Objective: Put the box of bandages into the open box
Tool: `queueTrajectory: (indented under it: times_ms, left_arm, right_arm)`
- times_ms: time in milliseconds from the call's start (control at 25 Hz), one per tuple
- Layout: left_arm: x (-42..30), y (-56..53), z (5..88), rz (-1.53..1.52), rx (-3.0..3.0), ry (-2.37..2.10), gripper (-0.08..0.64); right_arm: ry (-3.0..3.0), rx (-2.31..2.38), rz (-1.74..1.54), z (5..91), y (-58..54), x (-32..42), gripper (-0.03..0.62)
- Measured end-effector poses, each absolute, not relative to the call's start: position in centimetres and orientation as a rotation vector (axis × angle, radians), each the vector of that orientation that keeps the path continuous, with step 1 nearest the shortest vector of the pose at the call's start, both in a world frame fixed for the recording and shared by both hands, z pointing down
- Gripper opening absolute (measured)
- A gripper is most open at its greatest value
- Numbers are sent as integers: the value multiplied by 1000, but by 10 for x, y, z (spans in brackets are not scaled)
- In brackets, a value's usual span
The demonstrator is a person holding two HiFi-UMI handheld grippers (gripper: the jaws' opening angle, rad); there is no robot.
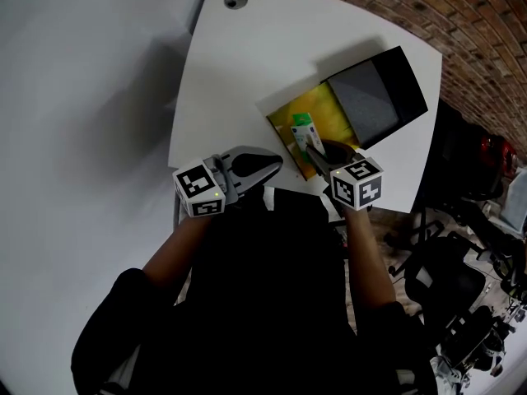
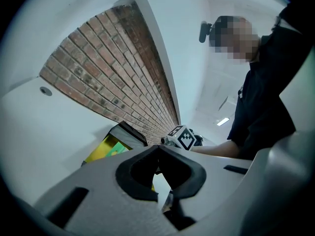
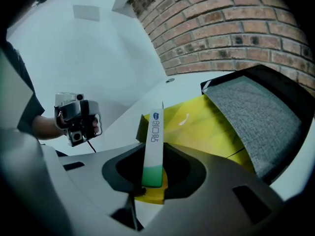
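An office-like workroom: a white bench (image 1: 247,72) with a round cable hole (image 1: 235,0) near its far corner, a bare brick wall (image 1: 461,23) behind, black swivel chairs (image 1: 440,282) beyond its right edge, and a ceiling strip light (image 2: 224,121).

Even light is falling on the white curved-edge tabletop (image 1: 247,64); the person's black clothing (image 1: 263,286) is reading as near-featureless shadow. A ceiling strip lamp (image 2: 224,121) is glowing. Fisheye distortion is bending the red brick wall (image 3: 231,28); dark vignetting is ringing both gripper views.
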State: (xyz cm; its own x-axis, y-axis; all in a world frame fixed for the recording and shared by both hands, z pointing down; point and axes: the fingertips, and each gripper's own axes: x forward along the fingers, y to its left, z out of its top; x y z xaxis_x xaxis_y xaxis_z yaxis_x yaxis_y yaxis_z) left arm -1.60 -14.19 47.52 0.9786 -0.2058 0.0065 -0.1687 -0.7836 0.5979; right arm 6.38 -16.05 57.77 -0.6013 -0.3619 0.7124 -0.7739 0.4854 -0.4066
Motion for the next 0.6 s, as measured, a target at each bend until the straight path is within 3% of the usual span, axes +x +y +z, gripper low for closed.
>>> queueTrajectory:
  times_ms: [600]
  left_arm:
    - [-18, -150, 475, -112, 2461, -263, 15]
  right_arm:
    - [-2100, 889, 986, 595, -164, 56, 95]
